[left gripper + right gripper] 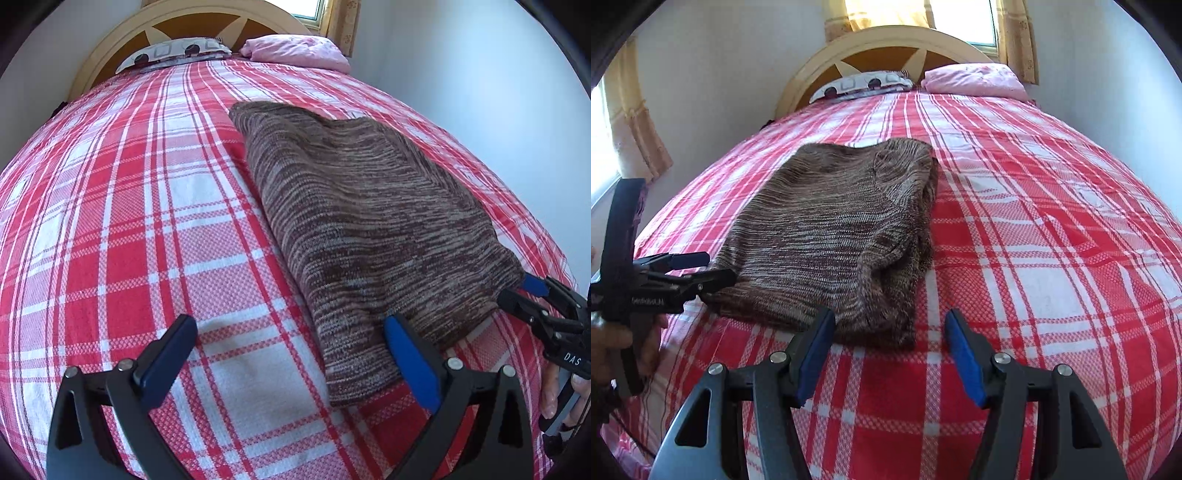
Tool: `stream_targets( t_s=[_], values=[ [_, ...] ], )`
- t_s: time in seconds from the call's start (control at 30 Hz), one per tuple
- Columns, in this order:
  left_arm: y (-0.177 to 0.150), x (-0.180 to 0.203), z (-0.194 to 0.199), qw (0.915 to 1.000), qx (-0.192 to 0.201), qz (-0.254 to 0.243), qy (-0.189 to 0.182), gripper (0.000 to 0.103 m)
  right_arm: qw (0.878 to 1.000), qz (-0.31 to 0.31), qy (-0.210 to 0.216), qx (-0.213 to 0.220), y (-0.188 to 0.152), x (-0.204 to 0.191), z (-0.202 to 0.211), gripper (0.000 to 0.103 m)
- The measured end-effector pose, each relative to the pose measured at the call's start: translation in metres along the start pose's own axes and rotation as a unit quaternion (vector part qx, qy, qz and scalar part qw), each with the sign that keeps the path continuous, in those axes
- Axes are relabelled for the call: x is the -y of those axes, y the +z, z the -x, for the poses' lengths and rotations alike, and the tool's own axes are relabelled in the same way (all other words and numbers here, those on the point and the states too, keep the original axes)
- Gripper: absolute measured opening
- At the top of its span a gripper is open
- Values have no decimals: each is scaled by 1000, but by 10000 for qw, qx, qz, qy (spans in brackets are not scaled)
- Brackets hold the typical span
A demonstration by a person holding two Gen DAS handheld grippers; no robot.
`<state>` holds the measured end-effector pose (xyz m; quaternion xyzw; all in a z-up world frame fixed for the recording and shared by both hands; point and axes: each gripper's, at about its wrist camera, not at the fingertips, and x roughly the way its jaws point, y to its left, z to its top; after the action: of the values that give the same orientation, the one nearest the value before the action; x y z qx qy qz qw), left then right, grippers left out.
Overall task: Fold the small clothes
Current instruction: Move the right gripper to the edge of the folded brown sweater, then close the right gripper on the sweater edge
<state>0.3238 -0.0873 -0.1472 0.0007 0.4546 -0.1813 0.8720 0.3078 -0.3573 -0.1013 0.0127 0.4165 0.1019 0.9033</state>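
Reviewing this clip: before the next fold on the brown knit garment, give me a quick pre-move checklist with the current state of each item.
1. Left gripper open: ok, fingers spread wide.
2. Right gripper open: ok, fingers apart.
3. Neither gripper holding cloth: ok by both wrist views; each sits at the near edge of the sweater without pinching it.
4. Sweater flat and already folded lengthwise: ok, a doubled edge shows along its right side.
5. Space on the bedspread for the next fold: ok, bare plaid beside and beyond the sweater.
6. Layers aligned underneath: cannot tell, lower layer hidden.
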Motion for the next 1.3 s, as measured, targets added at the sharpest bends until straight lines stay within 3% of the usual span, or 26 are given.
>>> stream_targets(
  t_s=[0.13, 0.3, 0.6, 0.77, 1.0, 1.3],
  values=[
    [8, -1, 10, 9996, 253, -32, 76, 103, 9999, -67, 130, 45, 4, 7, 1, 63],
    [19, -8, 18, 9978, 588, 294, -25, 103, 9983, -404, 284, 312, 18, 22, 7, 63],
    [25, -2, -15, 9997, 139, 213, -41, 103, 9976, -547, 409, 118, 51, 39, -18, 63],
    [27, -1, -24, 9996, -31, 239, -125, 103, 9915, -975, 866, 33, 84, 60, -40, 63],
    [25, 6, -27, 10000, 23, 73, -8, 103, 9836, -1368, 1128, -327, 122, 71, -95, 63],
    [26, 7, -29, 10000, 35, 81, -15, 103, 9773, -1556, 1331, -542, 142, 76, -145, 62]
  ],
)
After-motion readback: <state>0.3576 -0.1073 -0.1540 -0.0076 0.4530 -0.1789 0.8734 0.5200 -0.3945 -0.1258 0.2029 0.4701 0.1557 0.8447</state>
